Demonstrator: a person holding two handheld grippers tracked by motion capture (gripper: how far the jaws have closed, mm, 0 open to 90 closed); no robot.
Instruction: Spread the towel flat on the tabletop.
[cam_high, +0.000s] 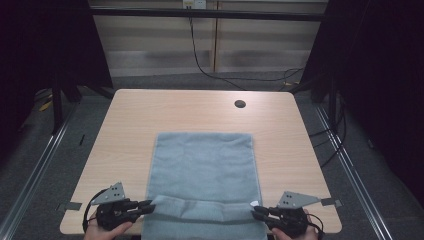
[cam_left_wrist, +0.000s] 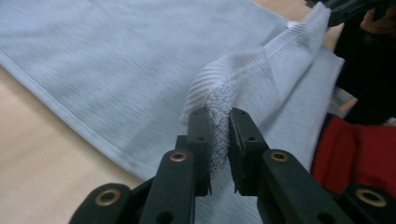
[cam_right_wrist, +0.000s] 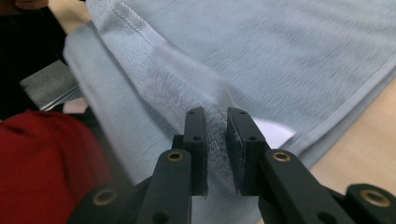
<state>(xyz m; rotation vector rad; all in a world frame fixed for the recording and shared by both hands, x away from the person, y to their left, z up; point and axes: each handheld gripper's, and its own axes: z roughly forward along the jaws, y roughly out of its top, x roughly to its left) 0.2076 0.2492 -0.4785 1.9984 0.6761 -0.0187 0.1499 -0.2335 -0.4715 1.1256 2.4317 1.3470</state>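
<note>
Two tools work one cloth here. Desk (cam_high: 150, 110): pale wood, a round cable hole (cam_high: 240, 104) near its far edge. Towel (cam_high: 202, 165): grey-blue terry, lying flat down the middle of the desk, its near end hanging over the front edge; the near hem is folded back on itself into a narrow band across the width, likely the start of a fold away from the person. Left tool (cam_high: 148, 204) sits at the band's left corner, right tool (cam_high: 256, 212) at its right corner, each low over the desk and pointing inward, so the hem is spread taut between them. Left gripper view: towel corner (cam_left_wrist: 219, 126) stands bunched between the black jaws, with a sliver of gap on the right pad; grip looks slack, probably loosening rather than clamped. Right gripper view: same picture, pile of the cloth (cam_right_wrist: 215, 135) between jaws that stand slightly apart. Judgement: corners are being set down and let go, fold laid.
</note>
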